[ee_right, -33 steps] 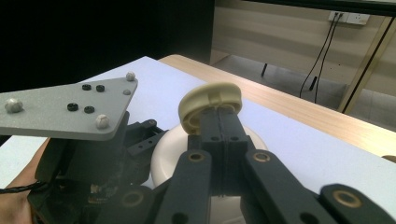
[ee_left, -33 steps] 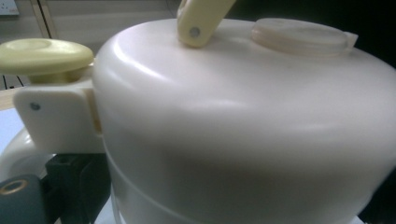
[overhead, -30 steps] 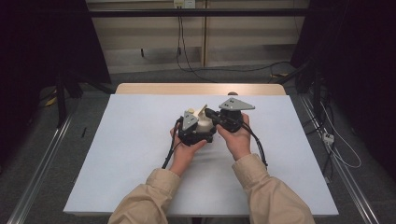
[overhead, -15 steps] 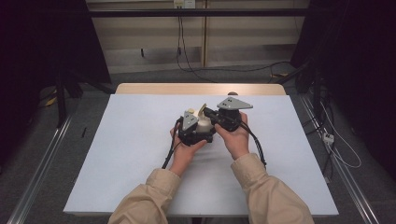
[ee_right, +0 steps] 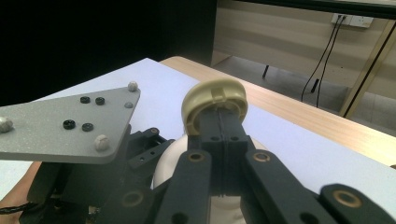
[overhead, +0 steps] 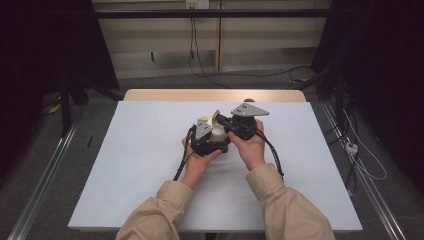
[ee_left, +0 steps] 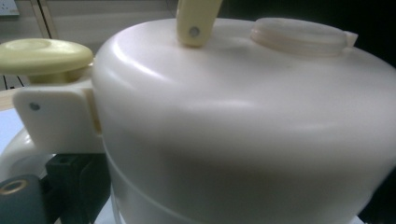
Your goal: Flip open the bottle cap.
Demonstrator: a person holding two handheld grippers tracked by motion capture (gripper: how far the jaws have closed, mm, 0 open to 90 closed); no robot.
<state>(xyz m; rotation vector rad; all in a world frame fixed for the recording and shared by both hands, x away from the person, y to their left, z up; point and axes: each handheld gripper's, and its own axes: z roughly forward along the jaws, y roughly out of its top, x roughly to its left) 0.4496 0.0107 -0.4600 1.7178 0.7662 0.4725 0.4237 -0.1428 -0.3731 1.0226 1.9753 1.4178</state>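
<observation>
A cream plastic pot (overhead: 218, 133) stands at the middle of the white table (overhead: 145, 150), between both hands. My left gripper (overhead: 210, 142) is shut on the pot low down, and the pot's rounded body (ee_left: 243, 126) sits right against that camera. On the pot I see a yellow knob (ee_left: 42, 56) and a round cap (ee_left: 299, 35). My right gripper (overhead: 225, 122) comes in from the right, shut on the pot's yellow hoop handle (ee_right: 212, 95), which stands upright above the pot. The left gripper's grey plate (ee_right: 65, 123) lies close beside it.
The table's far edge is a wooden strip (overhead: 215, 95). Behind it, cables (overhead: 240, 75) run over the floor. Metal rails (overhead: 40, 185) flank the table on both sides. White table surface lies bare to the left and right of the hands.
</observation>
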